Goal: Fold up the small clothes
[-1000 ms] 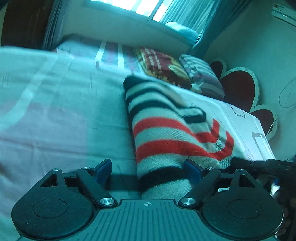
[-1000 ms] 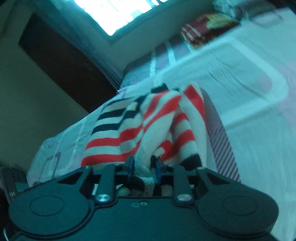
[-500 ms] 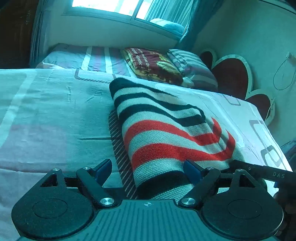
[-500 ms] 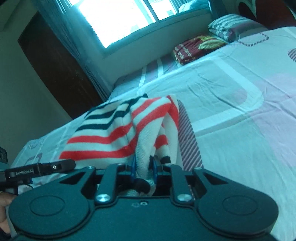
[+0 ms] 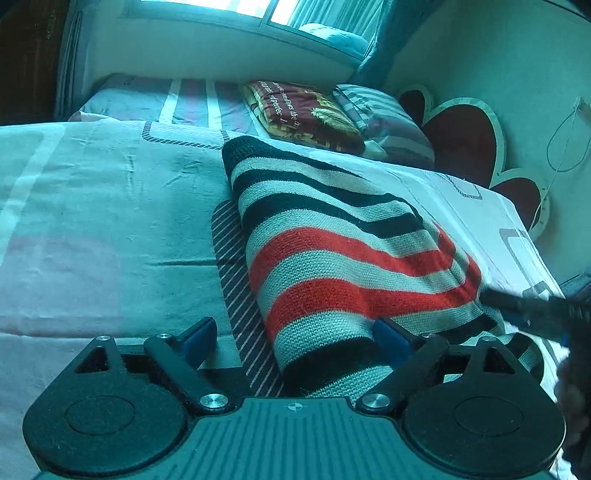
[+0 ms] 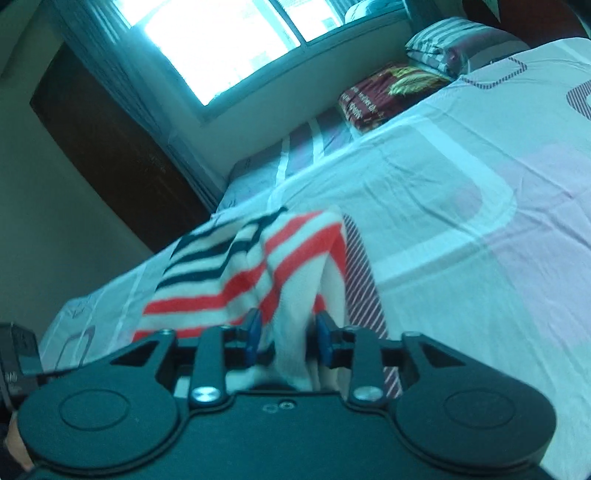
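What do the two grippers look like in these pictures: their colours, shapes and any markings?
Both are black. The left gripper has blue pads on two angled link arms with silver pivot screws, two round housings, a ribbed body and a small crosshair mark. The right gripper has the same blue pads, silver screws and round housings, but a smooth body.

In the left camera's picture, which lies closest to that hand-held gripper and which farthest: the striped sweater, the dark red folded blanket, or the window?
1. Striped sweater: on the bed, its near end between the left hand-held gripper's open fingers.
2. Red blanket: beyond the sweater, toward the bed's far side.
3. Window: on the far wall, at the top.
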The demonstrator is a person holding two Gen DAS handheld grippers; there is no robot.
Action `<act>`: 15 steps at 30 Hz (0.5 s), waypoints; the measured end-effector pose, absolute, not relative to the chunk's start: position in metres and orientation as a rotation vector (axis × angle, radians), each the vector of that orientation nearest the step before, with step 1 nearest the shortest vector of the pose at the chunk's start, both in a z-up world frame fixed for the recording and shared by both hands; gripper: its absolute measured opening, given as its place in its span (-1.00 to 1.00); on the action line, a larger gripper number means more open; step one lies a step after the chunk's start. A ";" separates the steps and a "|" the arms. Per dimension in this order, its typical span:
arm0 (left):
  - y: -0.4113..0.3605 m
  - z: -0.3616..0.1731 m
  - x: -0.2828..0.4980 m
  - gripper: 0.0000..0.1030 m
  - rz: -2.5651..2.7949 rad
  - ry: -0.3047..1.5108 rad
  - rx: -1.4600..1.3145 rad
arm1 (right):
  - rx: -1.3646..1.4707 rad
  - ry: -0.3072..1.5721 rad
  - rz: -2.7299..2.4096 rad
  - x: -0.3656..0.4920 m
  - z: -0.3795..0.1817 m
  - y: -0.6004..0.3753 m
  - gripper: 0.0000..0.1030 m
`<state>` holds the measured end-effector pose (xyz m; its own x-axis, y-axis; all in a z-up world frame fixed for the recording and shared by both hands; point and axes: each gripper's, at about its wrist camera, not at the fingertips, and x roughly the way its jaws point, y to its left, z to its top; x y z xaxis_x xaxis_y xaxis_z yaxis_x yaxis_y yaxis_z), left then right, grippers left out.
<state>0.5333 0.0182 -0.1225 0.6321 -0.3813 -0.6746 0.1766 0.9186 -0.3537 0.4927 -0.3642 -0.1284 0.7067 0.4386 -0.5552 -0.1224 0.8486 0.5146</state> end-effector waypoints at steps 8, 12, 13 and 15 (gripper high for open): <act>0.012 -0.112 0.543 0.78 -0.312 0.813 -0.217 | 0.619 0.699 0.416 0.552 -0.141 -0.385 -0.75; 0.010 -0.120 0.547 0.78 -0.321 0.834 -0.212 | 0.384 0.731 0.328 0.559 -0.142 -0.369 -0.83; 0.011 -0.122 0.547 0.78 -0.319 0.841 -0.232 | 0.394 0.733 0.330 0.560 -0.147 -0.371 -0.82; 0.014 -0.118 0.543 0.78 -0.311 0.840 -0.226 | 0.406 0.738 0.328 0.554 -0.139 -0.371 -0.75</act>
